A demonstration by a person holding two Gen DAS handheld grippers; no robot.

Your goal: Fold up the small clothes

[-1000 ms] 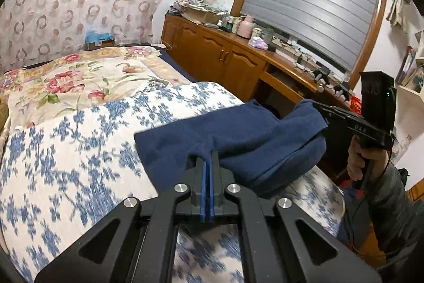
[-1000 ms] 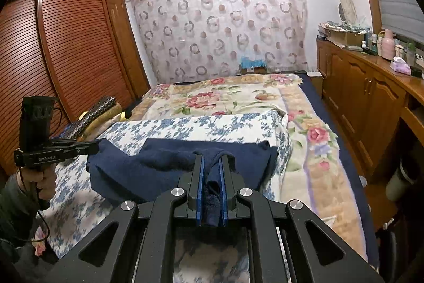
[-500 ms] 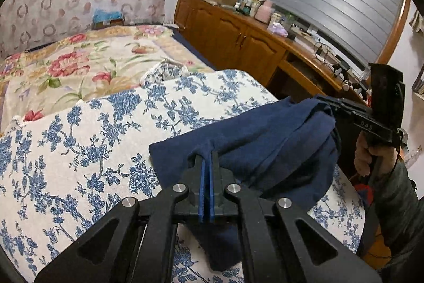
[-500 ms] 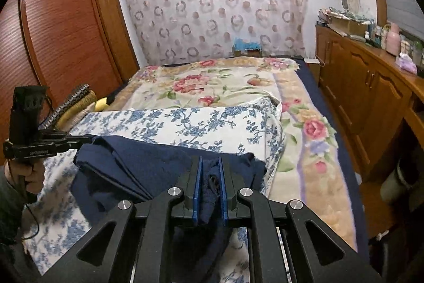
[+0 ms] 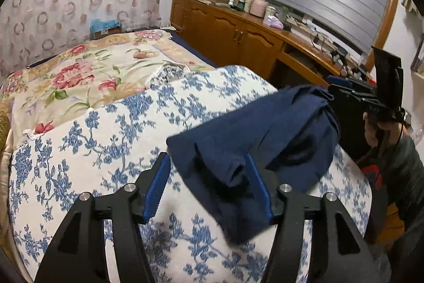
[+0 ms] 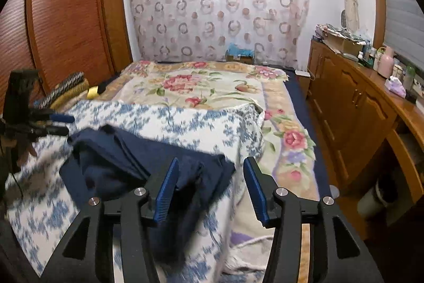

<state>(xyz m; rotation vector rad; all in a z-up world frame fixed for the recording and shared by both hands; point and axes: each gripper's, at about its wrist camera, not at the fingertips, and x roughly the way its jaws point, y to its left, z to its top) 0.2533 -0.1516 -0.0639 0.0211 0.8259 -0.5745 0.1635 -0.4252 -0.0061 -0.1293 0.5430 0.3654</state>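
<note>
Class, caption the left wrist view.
Left gripper jaws just opened, releasing navy garment onto blue-flowered quilt.

My left tool (image 5: pixel 208 186) and right tool (image 6: pixel 210 188) are matt black plastic with shiny metal screw heads, and their ribbed blue pads (image 5: pixel 156 188) look rubbery. The navy garment (image 5: pixel 254 139) near me is soft, matt knit cloth, lying rumpled on a blue-flowered cotton cover (image 5: pixel 106 129) that looks slightly coarse, with a smoother floral bedspread (image 6: pixel 212 86) farther off. To the right the cabinet (image 6: pixel 352 102) is glossy varnished wood, to the left the wardrobe (image 6: pixel 61 17) is ribbed reddish wood, and the far curtain (image 6: pixel 217 7) is thin sheer fabric.
</note>
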